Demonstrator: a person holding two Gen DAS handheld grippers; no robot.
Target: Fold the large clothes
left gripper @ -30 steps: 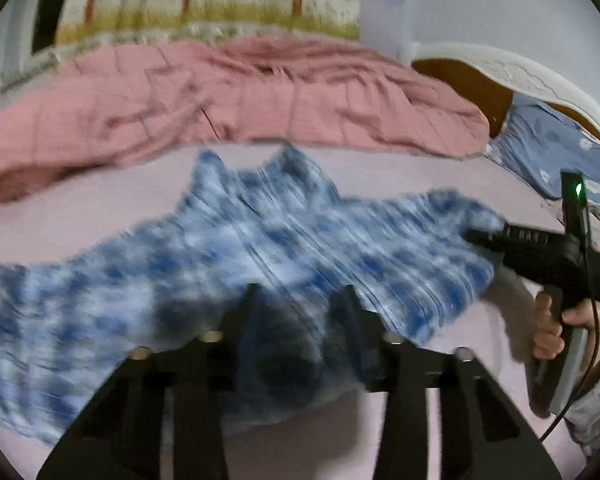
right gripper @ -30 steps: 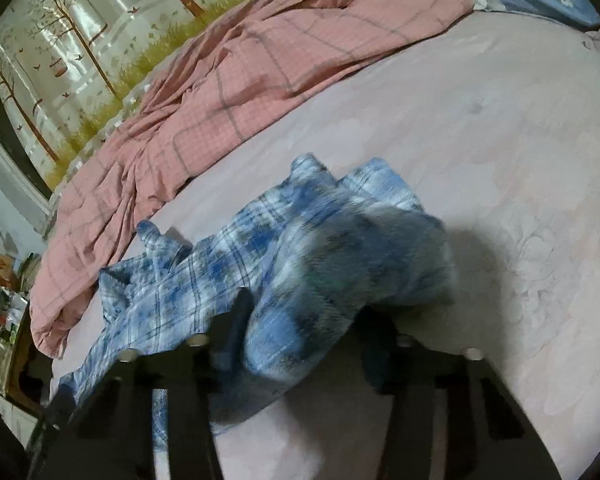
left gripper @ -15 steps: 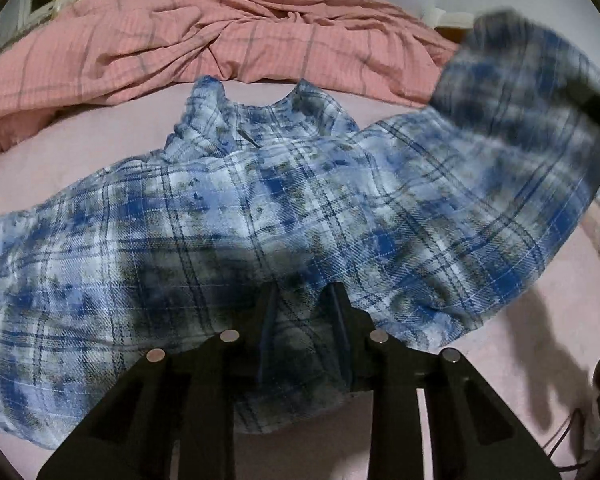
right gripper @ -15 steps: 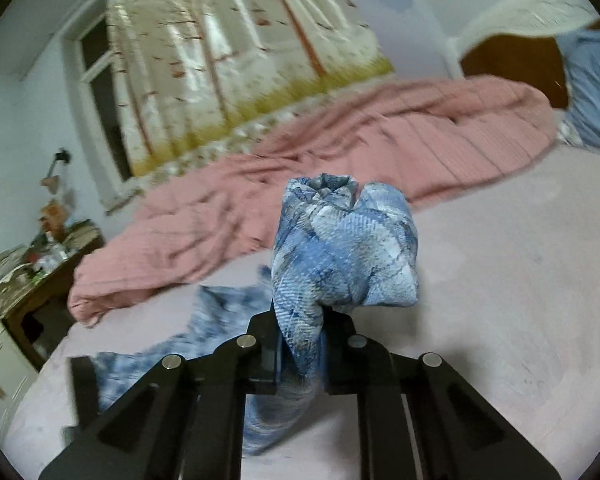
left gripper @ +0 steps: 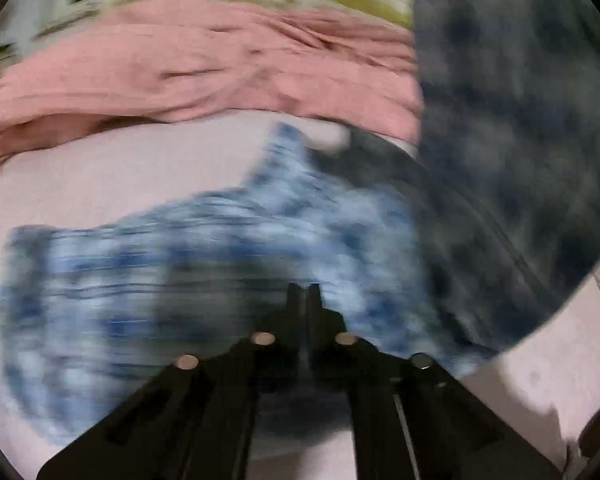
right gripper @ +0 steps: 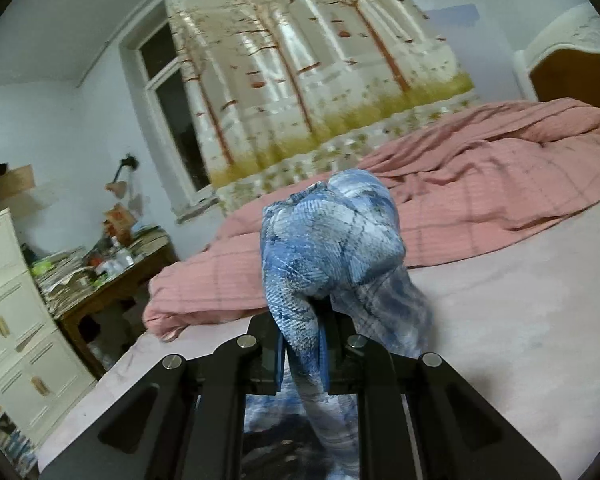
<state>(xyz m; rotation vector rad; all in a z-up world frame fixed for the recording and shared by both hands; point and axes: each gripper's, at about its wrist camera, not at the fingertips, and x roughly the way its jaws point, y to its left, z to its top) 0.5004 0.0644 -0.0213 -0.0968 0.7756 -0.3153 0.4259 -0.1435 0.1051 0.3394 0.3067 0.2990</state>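
Observation:
A blue plaid shirt [left gripper: 204, 264] lies spread on the pale pink bed sheet [left gripper: 100, 172], blurred by motion. My left gripper [left gripper: 304, 292] is shut, its jaws pressed together over the shirt's near edge. A lifted part of the shirt hangs dark and close at the right of the left wrist view [left gripper: 512, 140]. My right gripper [right gripper: 302, 320] is shut on a bunched fold of the shirt [right gripper: 332, 240], held up above the bed, with cloth trailing down between the fingers.
A crumpled pink checked quilt [right gripper: 480, 200] lies along the far side of the bed. A cluttered wooden desk [right gripper: 108, 272] and white drawers [right gripper: 16, 320] stand at the left. A tree-print curtain [right gripper: 308, 64] covers the window; a headboard [right gripper: 572, 64] shows at right.
My left gripper has closed fully on the shirt's near edge. My right gripper has stayed raised with its bunch of shirt, now hanging nearer the left camera. The left view has become blurred.

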